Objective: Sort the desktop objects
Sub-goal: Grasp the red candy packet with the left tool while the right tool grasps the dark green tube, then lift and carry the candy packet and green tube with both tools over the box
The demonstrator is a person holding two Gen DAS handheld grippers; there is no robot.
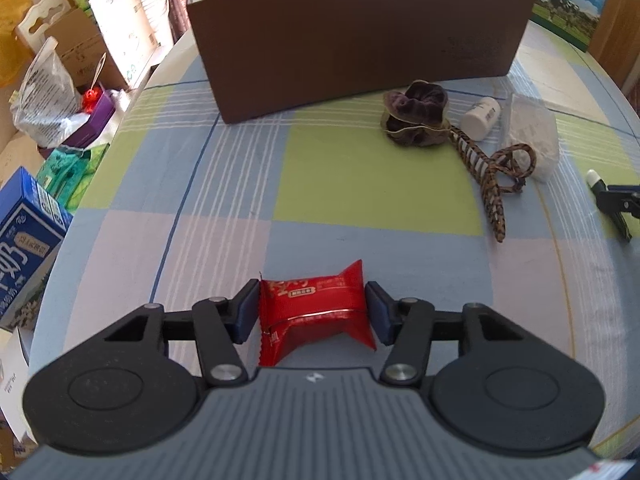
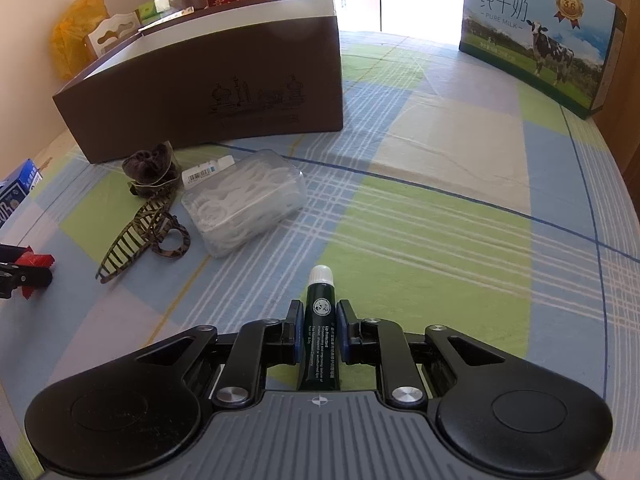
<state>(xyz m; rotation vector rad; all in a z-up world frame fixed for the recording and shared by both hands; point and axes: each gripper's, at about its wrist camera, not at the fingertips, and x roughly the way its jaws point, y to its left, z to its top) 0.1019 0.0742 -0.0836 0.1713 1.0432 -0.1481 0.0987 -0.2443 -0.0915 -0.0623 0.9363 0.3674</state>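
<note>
**Two wrist cameras looking low across the bench**

Each fisheye is sitting just behind its own claw, facing forward low over the checked bench (image 1: 360, 168). Both are taking in the brown box (image 1: 360, 40), the hair clip (image 2: 140, 236) and the scrunchie (image 1: 416, 114), and each is catching the other claw at its edge.

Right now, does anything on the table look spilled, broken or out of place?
Nothing looks spilled or broken. The red snack packet is creased where the left gripper pinches it. The hair claw lies on its side beside the floss pick box, unsorted in front of the brown box.
</note>
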